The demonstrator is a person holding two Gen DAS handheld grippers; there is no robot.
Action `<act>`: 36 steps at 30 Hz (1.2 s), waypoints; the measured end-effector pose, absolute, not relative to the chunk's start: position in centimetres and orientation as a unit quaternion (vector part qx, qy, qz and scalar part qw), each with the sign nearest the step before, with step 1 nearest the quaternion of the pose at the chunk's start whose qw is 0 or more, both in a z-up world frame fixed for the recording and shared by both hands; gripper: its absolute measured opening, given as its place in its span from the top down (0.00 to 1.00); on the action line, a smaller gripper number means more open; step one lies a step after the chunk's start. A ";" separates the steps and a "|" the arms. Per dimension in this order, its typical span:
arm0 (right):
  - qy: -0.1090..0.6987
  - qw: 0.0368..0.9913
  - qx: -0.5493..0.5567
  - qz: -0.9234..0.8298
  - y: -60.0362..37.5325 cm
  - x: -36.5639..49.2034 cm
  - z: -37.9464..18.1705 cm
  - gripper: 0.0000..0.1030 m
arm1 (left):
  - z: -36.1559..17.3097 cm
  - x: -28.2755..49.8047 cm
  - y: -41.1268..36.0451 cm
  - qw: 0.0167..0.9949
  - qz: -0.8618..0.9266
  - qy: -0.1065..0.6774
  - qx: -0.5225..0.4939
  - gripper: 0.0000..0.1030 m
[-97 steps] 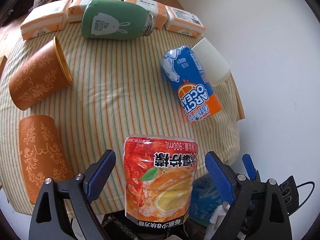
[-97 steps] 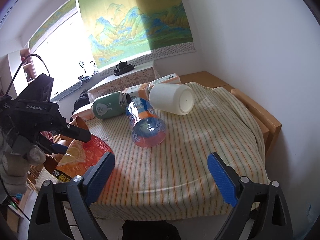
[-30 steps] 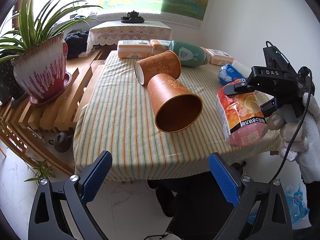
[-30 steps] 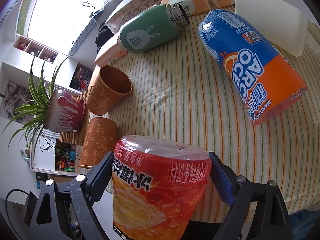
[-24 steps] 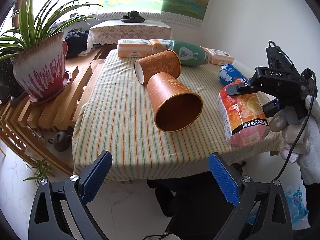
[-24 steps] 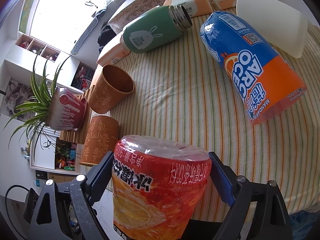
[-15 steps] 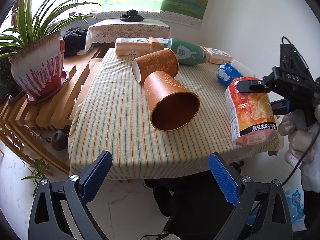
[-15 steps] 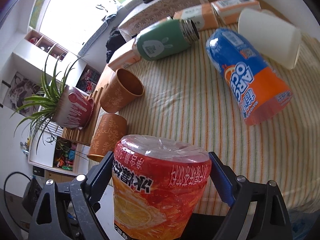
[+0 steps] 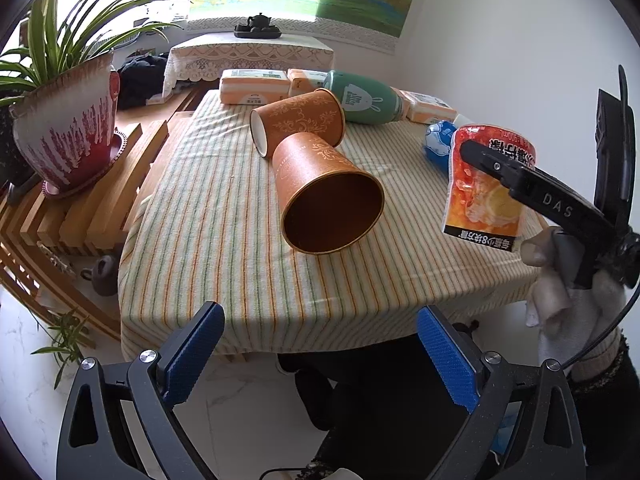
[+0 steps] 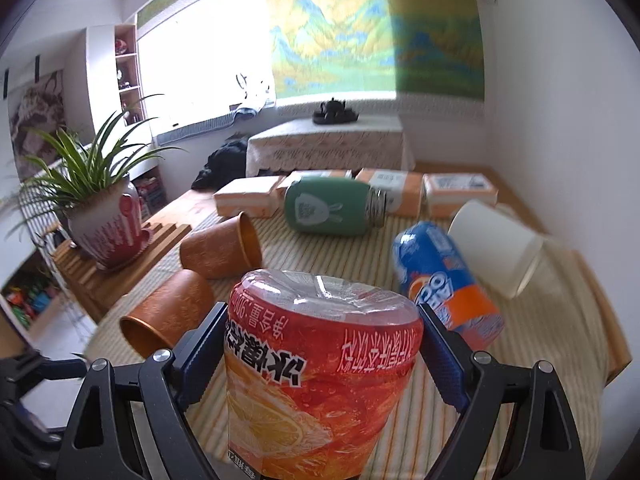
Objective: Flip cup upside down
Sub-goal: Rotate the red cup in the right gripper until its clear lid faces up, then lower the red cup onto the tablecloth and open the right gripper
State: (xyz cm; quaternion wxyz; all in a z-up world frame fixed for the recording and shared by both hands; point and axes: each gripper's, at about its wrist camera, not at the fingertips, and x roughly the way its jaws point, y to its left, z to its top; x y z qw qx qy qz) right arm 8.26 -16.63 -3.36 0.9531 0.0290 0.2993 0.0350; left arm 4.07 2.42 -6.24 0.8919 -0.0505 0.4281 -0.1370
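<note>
My right gripper (image 10: pixel 320 344) is shut on a red-orange plastic drink cup (image 10: pixel 316 364) with an orange-slice label, printed text upside down, base end away from me. In the left wrist view the same cup (image 9: pixel 486 188) hangs above the table's right front edge, held by the right gripper (image 9: pixel 536 196). My left gripper (image 9: pixel 320 344) is open and empty, off the table's front edge. Two orange patterned cups lie on their sides: one (image 9: pixel 326 196) with its mouth toward me, another (image 9: pixel 298 120) behind it.
On the striped tablecloth (image 9: pixel 208 208) lie a green flask (image 9: pixel 362 98), a blue-orange cup (image 10: pixel 444 280), a white cup (image 10: pixel 496 248) and tissue packs (image 9: pixel 252 86) at the back. A potted plant (image 9: pixel 60 136) stands on a wooden rack to the left.
The red cup passed from my left gripper into my right gripper. The left gripper drew back off the table's front. The right gripper has tilted the cup more upright above the table's right edge.
</note>
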 end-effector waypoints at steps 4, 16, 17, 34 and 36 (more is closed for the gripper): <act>0.276 0.961 0.009 0.035 -16.0 8.1 -3.8 0.16 | -6.3 4.0 2.7 0.891 -0.136 0.430 -0.055 0.04; 0.214 0.976 -0.043 0.023 -14.4 5.0 -5.3 0.15 | -6.4 3.9 2.3 0.889 -0.144 0.432 -0.055 0.04; 0.214 0.976 -0.044 0.022 -14.4 4.8 -5.3 0.15 | -6.4 3.8 2.3 0.889 -0.144 0.431 -0.055 0.04; 0.257 0.965 -0.016 0.039 -14.5 3.6 -5.2 0.15 | -5.5 2.3 0.8 0.893 -0.157 0.419 -0.043 0.04; 0.257 0.966 -0.019 0.038 -14.4 3.4 -5.1 0.15 | -5.4 2.2 0.8 0.894 -0.156 0.418 -0.042 0.04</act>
